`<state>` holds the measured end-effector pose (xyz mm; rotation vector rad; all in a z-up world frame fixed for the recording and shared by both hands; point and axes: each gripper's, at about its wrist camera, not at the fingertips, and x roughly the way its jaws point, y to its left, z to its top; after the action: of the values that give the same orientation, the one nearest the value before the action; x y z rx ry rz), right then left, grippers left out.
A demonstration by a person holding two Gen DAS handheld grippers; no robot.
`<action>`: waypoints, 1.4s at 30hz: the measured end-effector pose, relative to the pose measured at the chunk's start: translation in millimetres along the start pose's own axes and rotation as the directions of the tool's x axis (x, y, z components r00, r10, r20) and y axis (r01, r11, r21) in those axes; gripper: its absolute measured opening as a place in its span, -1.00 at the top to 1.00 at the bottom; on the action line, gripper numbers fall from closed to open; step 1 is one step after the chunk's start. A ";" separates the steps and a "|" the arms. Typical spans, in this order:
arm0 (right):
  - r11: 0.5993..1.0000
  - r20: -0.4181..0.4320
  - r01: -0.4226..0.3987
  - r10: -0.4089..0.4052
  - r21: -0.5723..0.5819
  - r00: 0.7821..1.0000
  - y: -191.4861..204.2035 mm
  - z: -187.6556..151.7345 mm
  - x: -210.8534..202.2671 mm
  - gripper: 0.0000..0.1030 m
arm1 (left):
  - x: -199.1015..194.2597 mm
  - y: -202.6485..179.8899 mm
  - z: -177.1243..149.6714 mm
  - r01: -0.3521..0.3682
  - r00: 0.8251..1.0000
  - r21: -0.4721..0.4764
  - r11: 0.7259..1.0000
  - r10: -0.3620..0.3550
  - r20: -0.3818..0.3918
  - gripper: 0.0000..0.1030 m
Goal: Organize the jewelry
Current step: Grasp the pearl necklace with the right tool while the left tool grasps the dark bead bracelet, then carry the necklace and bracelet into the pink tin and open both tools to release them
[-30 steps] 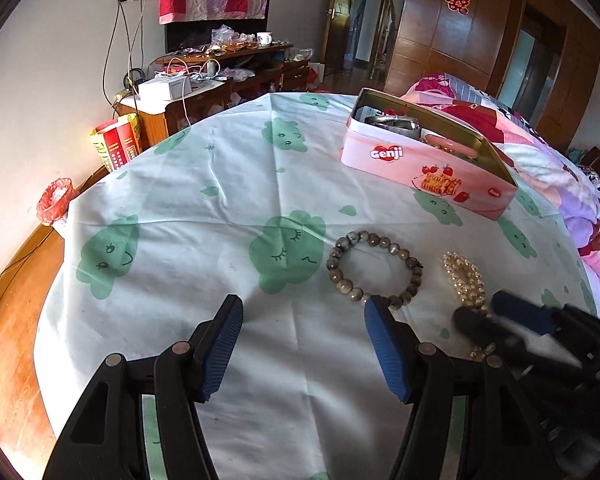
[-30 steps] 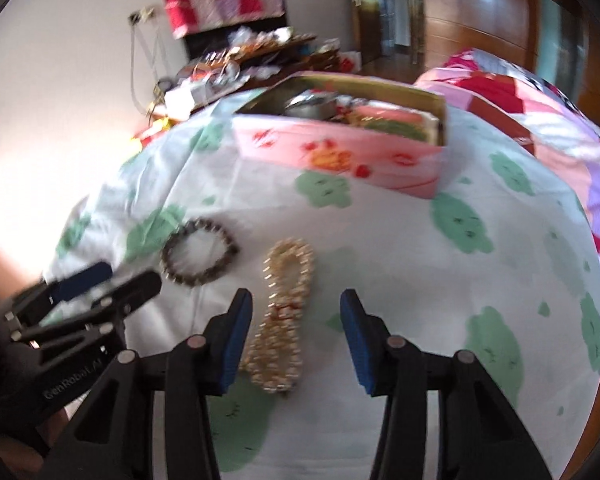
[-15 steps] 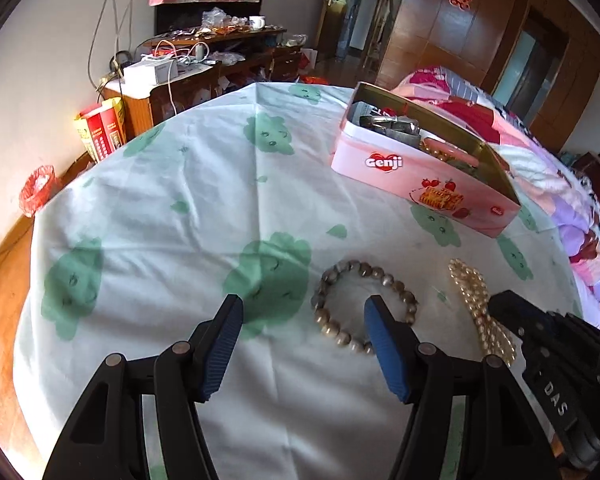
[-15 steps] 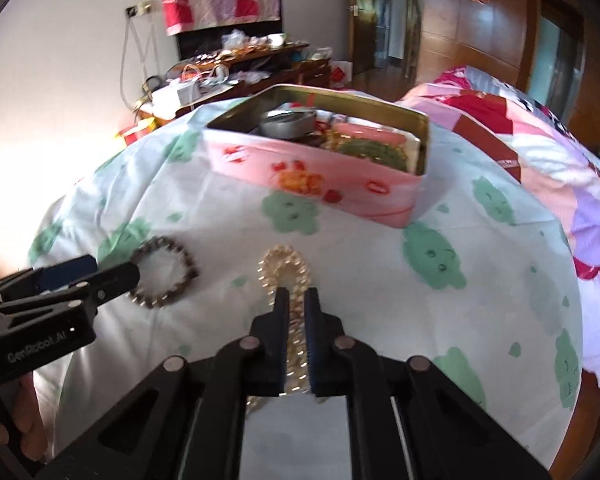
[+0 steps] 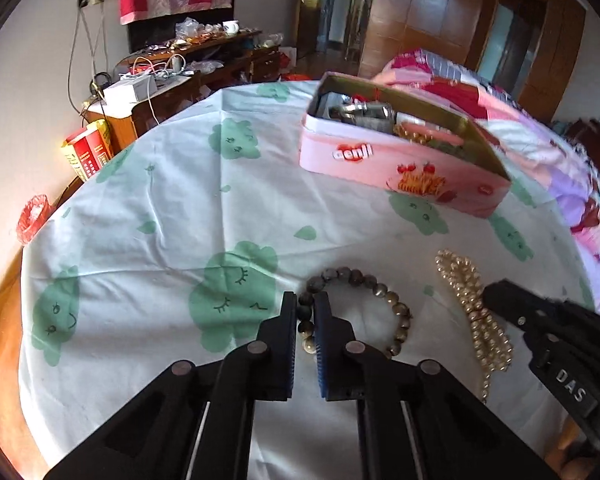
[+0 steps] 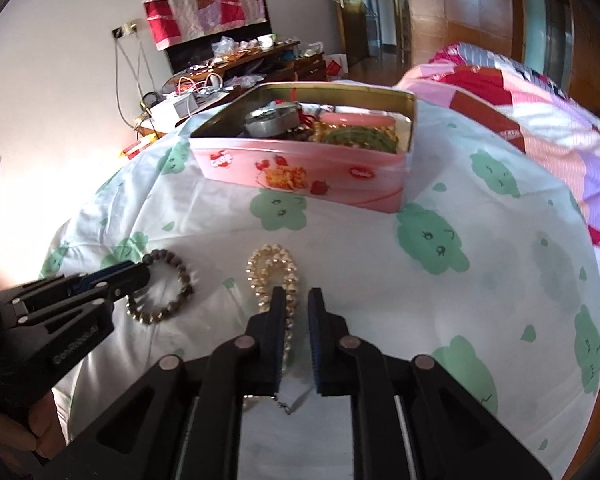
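Note:
A dark bead bracelet (image 5: 384, 300) lies on the green-printed tablecloth, also in the right wrist view (image 6: 168, 280). My left gripper (image 5: 306, 306) is shut on the bracelet's left side. A gold pearl necklace (image 5: 474, 304) lies folded to its right, also in the right wrist view (image 6: 270, 272). My right gripper (image 6: 296, 300) is nearly closed around the necklace's near end, with a narrow gap showing between the jaws. The pink tin box (image 5: 400, 160) stands open behind, holding several jewelry pieces; it also shows in the right wrist view (image 6: 300, 168).
The round table's cloth (image 5: 160, 220) falls away at the left edge. A cluttered wooden sideboard (image 5: 188, 76) stands by the far wall. A bed with a pink patterned quilt (image 6: 540, 92) lies to the right.
My left gripper has gone from open to shut on the bead bracelet. My right gripper, closed on the necklace half a second ago, shows a slightly wider gap now.

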<state>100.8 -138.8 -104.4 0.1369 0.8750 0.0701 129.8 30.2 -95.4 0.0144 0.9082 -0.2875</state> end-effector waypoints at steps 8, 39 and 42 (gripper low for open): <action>0.994 0.010 -0.062 0.062 0.088 0.998 -15.6 0.1 -0.9 0.43 | -33.2 -3.5 -2.1 -0.011 0.984 0.005 1.000 0.010 0.178 0.86; 0.995 0.187 -0.060 0.073 -0.078 0.980 12.5 -4.3 -29.8 0.69 | -35.4 -3.0 -3.0 -0.015 0.978 -0.012 1.000 0.017 0.208 0.86; 0.996 0.211 -0.068 0.077 -0.052 0.974 10.8 -0.9 -32.2 0.69 | -35.8 -3.2 -3.2 -0.011 0.978 -0.017 1.000 0.015 0.208 0.86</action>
<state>79.5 -131.8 -79.0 0.1317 0.6533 0.1407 105.8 36.2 -69.1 -0.0243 0.7015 -0.2642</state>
